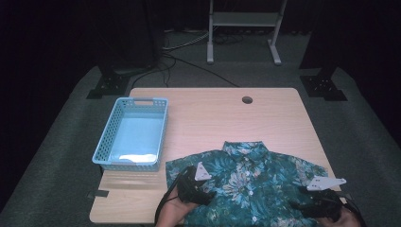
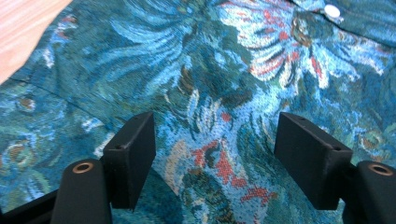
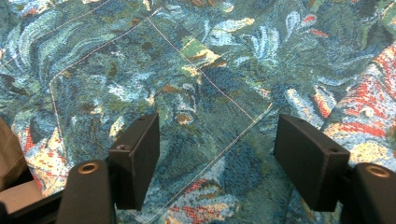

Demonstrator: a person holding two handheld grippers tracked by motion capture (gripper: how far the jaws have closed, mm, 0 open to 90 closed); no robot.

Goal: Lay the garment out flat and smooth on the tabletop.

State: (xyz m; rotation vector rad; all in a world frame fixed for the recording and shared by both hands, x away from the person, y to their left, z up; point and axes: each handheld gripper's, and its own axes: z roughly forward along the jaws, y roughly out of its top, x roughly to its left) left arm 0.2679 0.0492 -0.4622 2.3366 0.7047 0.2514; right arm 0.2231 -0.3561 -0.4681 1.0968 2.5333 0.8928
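Shirt [image 1: 248, 182] is laid flat on the near right part of the worktop [image 1: 213, 118], collar pointing away, front side up and buttoned. It's a teal floral print with white, green and a few red bits; short sleeves are spread out to both sides. One white button [image 2: 332, 10] is caught in the left gripper view, and a stitched chest pocket [image 3: 154, 98] is seen in the right gripper view.

One shirt, one basket and two grippers can be counted. The blue perforated basket [image 1: 109, 127] is sat just left of the shirt, near its left sleeve but apart from it.

Left gripper [image 1: 210, 189] is held over the shirt's left half, and its jaws are spread wide with just cloth seen between them. Right gripper [image 1: 297, 204] is held over the right side near the sleeve, jaws also wide apart and nothing gripped.

The shirt's hem is cut off at the bottom edge of the high view, and parts of the lower front are covered by the grippers and hands. Whether the jaw tips are touching the cloth can't be made out.
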